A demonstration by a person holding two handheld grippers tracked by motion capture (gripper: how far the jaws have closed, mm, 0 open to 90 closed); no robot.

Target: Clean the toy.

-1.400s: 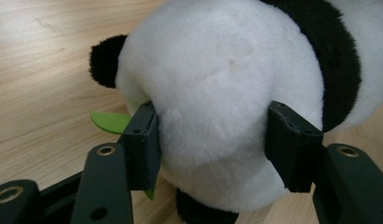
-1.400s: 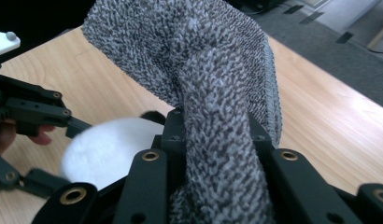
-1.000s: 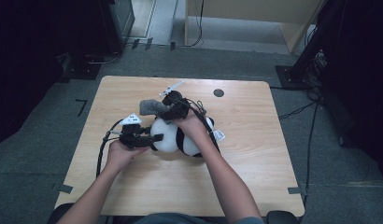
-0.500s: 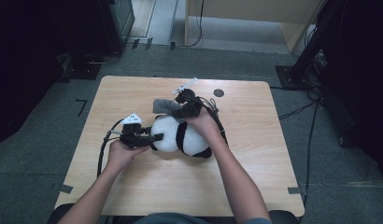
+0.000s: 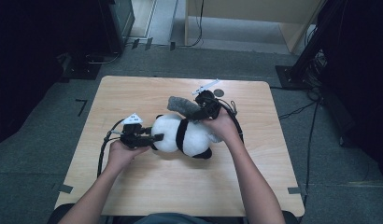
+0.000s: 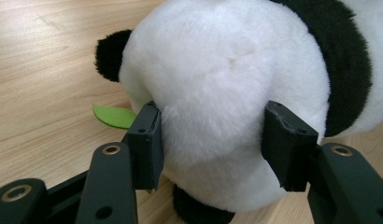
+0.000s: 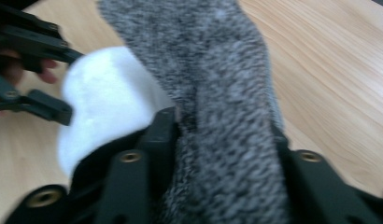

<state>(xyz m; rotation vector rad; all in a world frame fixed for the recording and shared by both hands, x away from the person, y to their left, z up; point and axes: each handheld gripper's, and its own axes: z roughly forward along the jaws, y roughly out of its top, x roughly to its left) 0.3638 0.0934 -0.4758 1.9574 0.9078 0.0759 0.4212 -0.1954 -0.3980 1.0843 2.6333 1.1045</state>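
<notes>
Lying on its side near the middle of the wooden table (image 5: 133, 196), the stuffed panda (image 5: 182, 135) is pinned at one end and worked on at the other, which looks like dressing or undressing it with a small grey knitted garment (image 5: 182, 105). The left gripper (image 5: 145, 138) comes in level from the toy's left end, and in the left gripper view its two black pads (image 6: 150, 140) press into the white plush of the head on both sides, denting the fur; that clamp most likely serves as an anchor, so the soft body does not slide or roll while the other hand pulls. A green felt leaf (image 6: 114, 116) pokes out from under the toy just beside the pad, untouched. The right gripper (image 5: 199, 112) sits at the far upper side of the panda, with the grey cloth running between its jaws, as the right gripper view shows; the jaws have just been opening, and the blur there leaves it unclear whether the pads now pinch the knit or merely flank it, so I cannot tell its grip. Holding the cloth close to the toy's back keeps the fabric short and controllable. A dark round mark (image 5: 219, 93) lies on the table beyond the right hand (image 5: 222, 126), well apart from the work.
</notes>
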